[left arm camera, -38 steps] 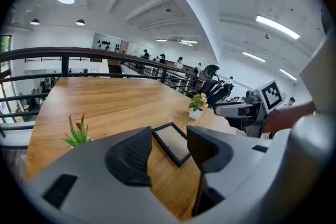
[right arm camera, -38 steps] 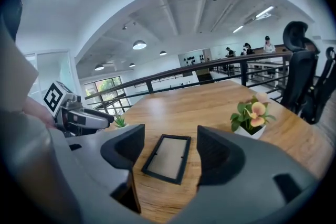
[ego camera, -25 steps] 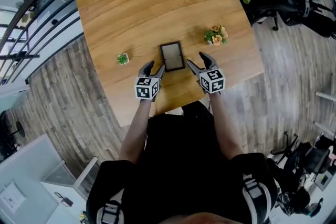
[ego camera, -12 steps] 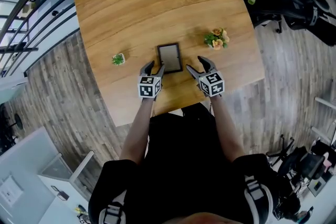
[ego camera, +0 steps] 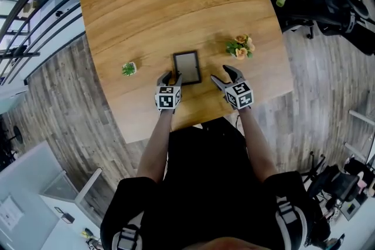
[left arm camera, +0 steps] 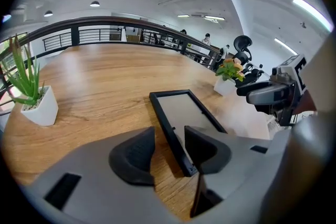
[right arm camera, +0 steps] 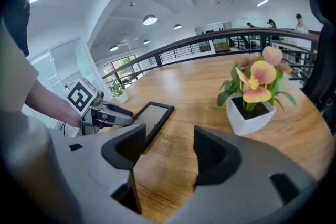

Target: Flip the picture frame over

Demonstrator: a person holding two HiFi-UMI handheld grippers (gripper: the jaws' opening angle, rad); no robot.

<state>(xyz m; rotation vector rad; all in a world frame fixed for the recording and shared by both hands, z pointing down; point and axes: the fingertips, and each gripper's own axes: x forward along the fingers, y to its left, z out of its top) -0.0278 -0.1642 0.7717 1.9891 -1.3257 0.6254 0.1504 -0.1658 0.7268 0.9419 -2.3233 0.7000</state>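
Note:
The picture frame (ego camera: 186, 67), black-rimmed with a grey panel, lies flat on the wooden table (ego camera: 176, 3). My left gripper (ego camera: 170, 76) is at its near left corner. In the left gripper view the frame (left arm camera: 184, 113) has its left rail running between the jaws of the left gripper (left arm camera: 168, 152). Those jaws are closing, and the pads do not press on the rail. My right gripper (ego camera: 224, 75) stands open to the right of the frame, apart from it. In the right gripper view nothing lies between the fingers of the right gripper (right arm camera: 168, 152), and the frame (right arm camera: 152, 115) is off to the left.
A small green plant in a white pot (ego camera: 129, 69) stands left of the frame. A white pot of orange flowers (ego camera: 241, 47) stands to the right, close ahead of the right gripper (right arm camera: 252, 97). The table's near edge (ego camera: 193, 121) is just behind both grippers.
Both grippers have sunk toward the table. The left one has come up to the frame's near left corner and its jaws have narrowed a little.

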